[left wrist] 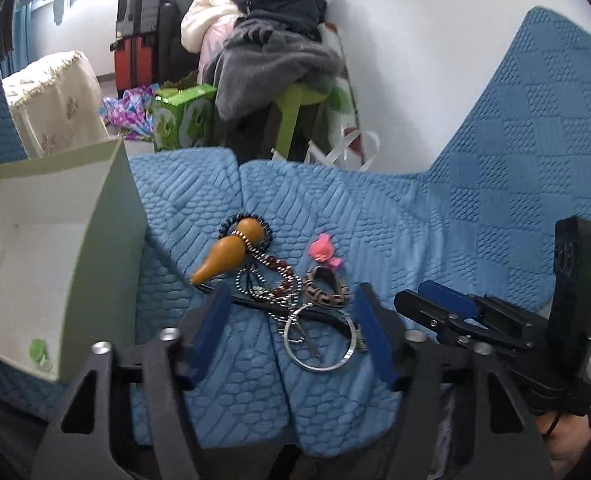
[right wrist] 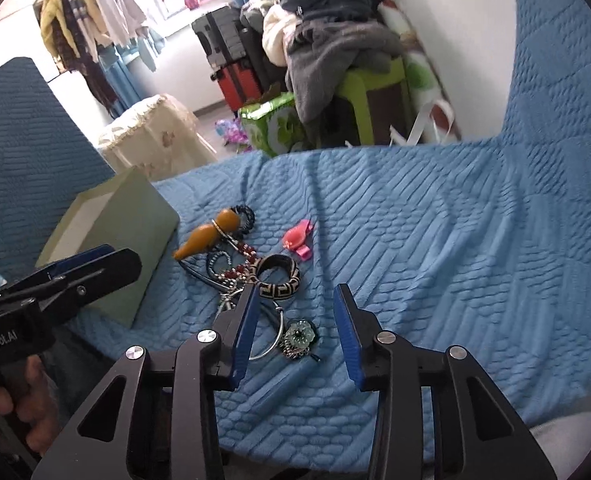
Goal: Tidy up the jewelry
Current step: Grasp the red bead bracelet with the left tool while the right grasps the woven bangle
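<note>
Blue quilted cover (left wrist: 435, 216) bears jewelry pile (left wrist: 291, 292) between the half-open, empty left claw (left wrist: 291, 316).

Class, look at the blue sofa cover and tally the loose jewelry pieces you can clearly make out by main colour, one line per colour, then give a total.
Orange-brown: 1, the gourd pendant
Pink: 1, the pink clip
Black and cream: 1, the patterned bangle
Silver: 1, the metal ring
Green: 1, the flower brooch
Dark red: 1, the bead string
Total: 6; tangled chains are not counted.
</note>
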The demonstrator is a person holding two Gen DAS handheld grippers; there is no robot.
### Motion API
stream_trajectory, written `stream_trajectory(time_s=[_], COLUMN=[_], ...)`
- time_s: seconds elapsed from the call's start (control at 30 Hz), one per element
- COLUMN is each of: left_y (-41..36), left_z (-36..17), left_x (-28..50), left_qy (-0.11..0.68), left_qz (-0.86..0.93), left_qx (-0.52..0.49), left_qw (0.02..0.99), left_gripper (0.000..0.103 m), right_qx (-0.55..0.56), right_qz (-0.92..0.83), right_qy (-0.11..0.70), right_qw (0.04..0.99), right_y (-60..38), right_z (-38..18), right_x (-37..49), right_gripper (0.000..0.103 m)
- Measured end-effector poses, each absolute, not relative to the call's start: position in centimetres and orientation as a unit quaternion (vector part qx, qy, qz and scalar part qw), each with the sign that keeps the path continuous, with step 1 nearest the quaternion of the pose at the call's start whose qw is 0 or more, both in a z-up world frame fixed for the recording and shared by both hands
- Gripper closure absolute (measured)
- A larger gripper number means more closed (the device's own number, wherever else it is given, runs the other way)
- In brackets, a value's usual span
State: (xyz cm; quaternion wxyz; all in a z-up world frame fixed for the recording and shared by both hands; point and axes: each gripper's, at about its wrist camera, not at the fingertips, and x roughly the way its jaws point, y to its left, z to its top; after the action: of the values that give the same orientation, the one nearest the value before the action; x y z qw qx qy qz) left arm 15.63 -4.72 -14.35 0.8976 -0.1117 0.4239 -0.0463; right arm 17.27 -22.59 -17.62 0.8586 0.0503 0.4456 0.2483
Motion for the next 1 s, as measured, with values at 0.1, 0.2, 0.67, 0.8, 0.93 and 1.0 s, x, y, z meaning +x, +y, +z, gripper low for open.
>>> stream_trajectory(time_s=[0.1,0.2,0.67,0.8,0.93,1.0], left_y=[-4.3,-3.9,-4.2,-3.6,-3.6,-3.7], left_z=[-16.3,-17.8,-20.7,-21.6,-21.8,-21.8], left_x=[17.1,18.1,20.8,21.3,21.6,21.8], left_qy=[0.444,0.460,0.480,0.491,0.490,0.489], left_qz=[-0.046,-0.045,-0.028,-0.020,-0.022,-0.023], left_qx=[-0.124,-0.136,-0.084,-0.085,-0.081,-0.076], left_qw=[0.886,0.876,0.873,0.867,0.868,0.869], left_gripper=[0.051,0.063,0.069,0.078,0.093,0.100], right_qx=[0.058,0.052,0.024,0.005,-0.025,-0.044], right_qz=[0.256,0.267,0.276,0.280,0.282,0.282], right_qy=[0.466,0.478,0.506,0.506,0.500,0.495], right_qw=[0.845,0.835,0.817,0.816,0.818,0.821], right_y=[-21.7,-20.7,-19.5,-18.8,-18.0,-17.6], right_z=[-19.1,-20.0,-22.1,-22.2,-22.4,-22.5], right_x=[18.6,19.8,21.7,21.7,21.5,21.4], right_gripper=[0.067,0.076,0.087,0.087,0.087,0.090])
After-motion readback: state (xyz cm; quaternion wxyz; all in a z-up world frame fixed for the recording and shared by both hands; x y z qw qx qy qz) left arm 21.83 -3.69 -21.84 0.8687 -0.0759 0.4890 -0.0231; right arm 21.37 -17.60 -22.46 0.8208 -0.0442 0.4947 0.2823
